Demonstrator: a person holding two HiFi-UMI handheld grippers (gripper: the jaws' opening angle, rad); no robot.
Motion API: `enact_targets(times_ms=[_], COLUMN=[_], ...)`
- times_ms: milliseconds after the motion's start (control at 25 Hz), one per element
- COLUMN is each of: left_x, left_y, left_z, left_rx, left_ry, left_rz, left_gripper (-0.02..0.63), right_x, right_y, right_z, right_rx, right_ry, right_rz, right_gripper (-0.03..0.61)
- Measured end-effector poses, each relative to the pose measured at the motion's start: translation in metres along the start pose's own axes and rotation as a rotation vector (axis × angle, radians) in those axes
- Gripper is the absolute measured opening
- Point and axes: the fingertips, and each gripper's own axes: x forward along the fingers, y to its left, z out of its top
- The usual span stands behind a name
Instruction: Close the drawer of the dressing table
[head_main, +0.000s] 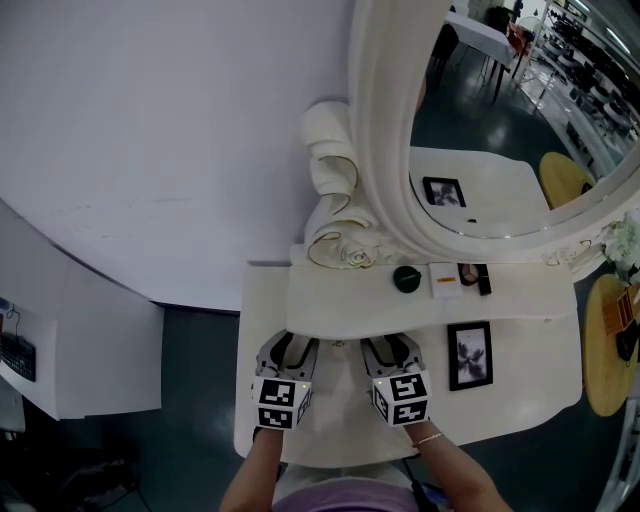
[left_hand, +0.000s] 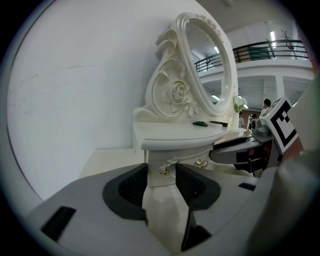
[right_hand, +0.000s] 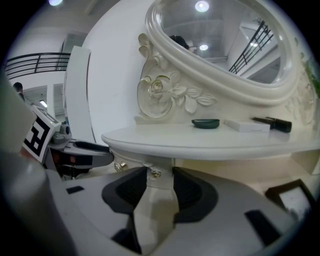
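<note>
**Head view:** The left tongs (head_main: 292, 345) and right tongs (head_main: 390, 345) sit side by side over the counter (head_main: 520, 395), tips tucked under the lip of the raised shelf (head_main: 430, 305). That overhang hides the drawer, so its position cannot be read here.

**Left gripper view:** The left tongs are released. Their pads stand apart, and a small knob (left_hand: 164, 170) on the drawer (left_hand: 180, 156) shows in the gap just ahead of them, apparently untouched.

**Right gripper view:** The right tongs are likewise released, with the other knob (right_hand: 156, 173) between their tips.

The drawer front looks close under the lip, so this is probably the closing push. It calls for a level, even press from both tongs. The drawer's sides are cut off, so any remaining gap is hard to judge.
</note>
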Motion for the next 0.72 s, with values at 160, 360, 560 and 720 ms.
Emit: enact_targets(times_ms=[160, 360, 560, 720], left_x=[0.0026, 0.0049, 0.0057, 0.0042], left_y=[0.0012, 0.002, 0.0015, 0.0026], left_z=[0.0015, 0.0012, 0.0023, 0.0013], left_rx=[0.0, -0.003, -0.01, -0.024], left_ry=[0.0, 0.001, -0.003, -0.002], left_rz=[0.001, 0.001, -0.006, -0.004], left_gripper=[0.175, 0.175, 0.175, 0.175], right_x=[0.0021, 0.0039, 0.0039, 0.0008], right_y=[-0.0015, -0.0025, -0.0034, -0.0022], right_z=[0.0012, 0.0021, 0.0021, 0.0026], right_rx=[0.002, 0.002, 0.009, 0.015], right_ry=[0.003, 0.003, 0.0, -0.002], right_rz=[-0.001, -0.003, -0.008, -0.017], right_gripper=[0.172, 0.172, 0.172, 0.167])
